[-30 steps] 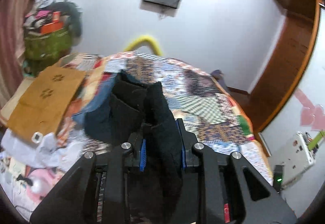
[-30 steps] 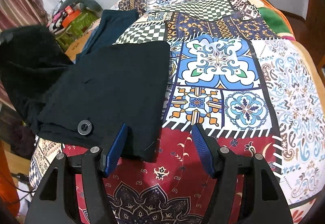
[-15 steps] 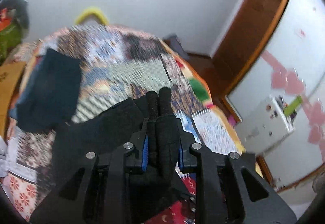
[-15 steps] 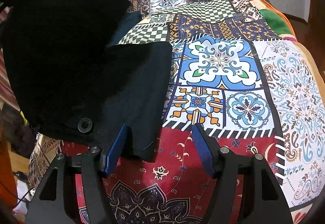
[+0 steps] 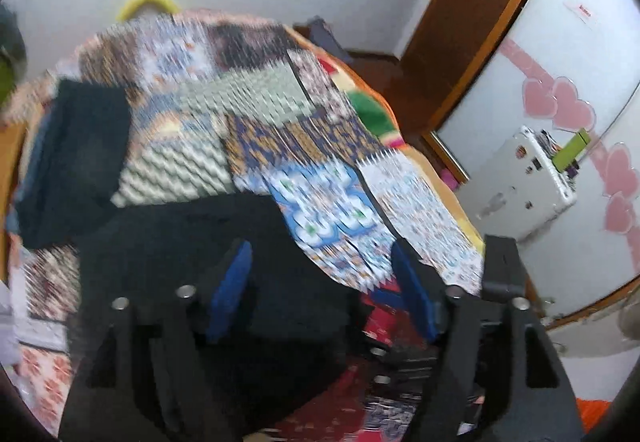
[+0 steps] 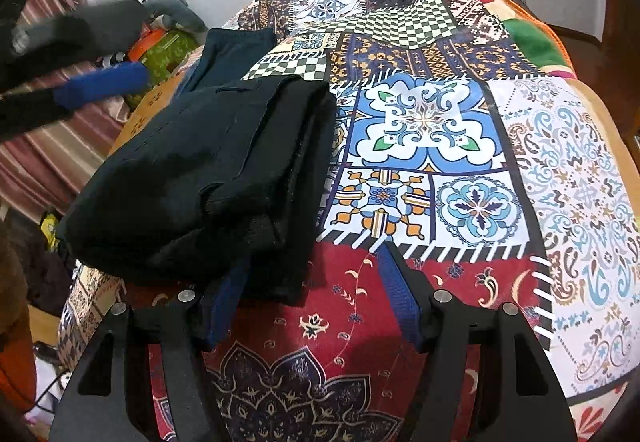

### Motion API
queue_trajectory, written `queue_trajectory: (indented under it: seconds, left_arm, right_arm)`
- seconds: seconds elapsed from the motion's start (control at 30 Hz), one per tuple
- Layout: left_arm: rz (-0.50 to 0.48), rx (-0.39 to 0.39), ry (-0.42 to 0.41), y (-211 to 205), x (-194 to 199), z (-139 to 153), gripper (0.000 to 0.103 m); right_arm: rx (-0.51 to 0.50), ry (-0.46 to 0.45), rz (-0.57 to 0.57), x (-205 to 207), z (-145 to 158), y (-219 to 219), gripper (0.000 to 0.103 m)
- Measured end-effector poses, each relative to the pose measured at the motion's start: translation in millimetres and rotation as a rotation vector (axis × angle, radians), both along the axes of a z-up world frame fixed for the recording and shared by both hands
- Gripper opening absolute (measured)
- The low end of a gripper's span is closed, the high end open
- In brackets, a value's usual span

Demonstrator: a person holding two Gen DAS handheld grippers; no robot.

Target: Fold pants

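Observation:
The black pants lie folded in a thick stack on the patchwork quilt, near its left edge. My right gripper is open at the stack's near edge, its left finger against the cloth. My left gripper is open and empty above the same black pants; that view is blurred. The left gripper also shows in the right wrist view, raised at the far left with its blue pad visible.
A dark blue folded garment lies behind the black stack, and shows in the left wrist view. Clutter and bags sit off the bed's left side. A white box and a wooden door frame stand to the right.
My left gripper carried the black pant end over onto the stack, then opened and let it go. The stack is now thicker. The right gripper has stayed open at the stack's edge.

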State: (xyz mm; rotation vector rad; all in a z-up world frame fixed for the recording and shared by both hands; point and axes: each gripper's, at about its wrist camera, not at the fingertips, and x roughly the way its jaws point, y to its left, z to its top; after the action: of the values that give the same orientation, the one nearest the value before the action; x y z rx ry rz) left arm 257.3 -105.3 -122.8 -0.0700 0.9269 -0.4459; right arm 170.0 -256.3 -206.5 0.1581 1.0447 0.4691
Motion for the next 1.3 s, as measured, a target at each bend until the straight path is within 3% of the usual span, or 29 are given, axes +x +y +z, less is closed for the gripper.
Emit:
queue_trajectory:
  seconds: [0.07, 0.17, 0.33, 0.53, 0.67, 0.77, 0.83, 0.97, 1.03, 1.3]
  left_arm:
    - [0.040, 0.046, -0.054, 14.9, 5.4, 8.0, 0.089]
    - [0.130, 0.143, -0.126, 45.9, 12.6, 16.8, 0.093]
    - [0.235, 0.243, -0.125, 96.6, 43.7, 10.2, 0.097]
    - [0.347, 0.306, -0.004, 147.8, 104.0, -38.0, 0.098]
    - [0.322, 0.352, 0.102, 153.1, 135.1, -84.6, 0.098]
    - [0.274, 0.447, 0.206, 146.5, 144.7, -128.8, 0.099]
    - [0.257, 0.431, 0.251, 151.1, 142.0, -148.6, 0.102]
    - [0.300, 0.290, 0.319, 180.4, 125.9, -152.0, 0.103]
    - [0.300, 0.263, 0.334, 190.5, 111.5, -151.9, 0.103]
    - [0.279, 0.373, 0.268, 201.8, 20.3, -127.2, 0.103]
  right_arm:
    - [-0.008, -0.007, -0.001, -1.9, 2.1, -2.3, 0.063]
    - [-0.021, -0.018, -0.011, -5.6, 5.7, -6.5, 0.063]
    - [-0.030, -0.032, -0.045, -5.9, 11.2, -16.9, 0.063]
    - [-0.035, -0.040, -0.093, -7.9, 19.2, -22.7, 0.063]
    - [-0.040, -0.039, -0.109, -7.4, 21.3, -22.2, 0.063]
    - [-0.046, -0.037, -0.114, -8.7, 22.6, -20.4, 0.063]
    - [-0.049, -0.039, -0.116, -8.8, 24.0, -19.9, 0.063]
    - [-0.056, -0.052, -0.114, -9.0, 28.6, -19.5, 0.063]
    - [-0.056, -0.059, -0.116, -9.6, 31.5, -19.2, 0.063]
    - [-0.044, -0.097, -0.093, -16.7, 42.6, -12.1, 0.063]
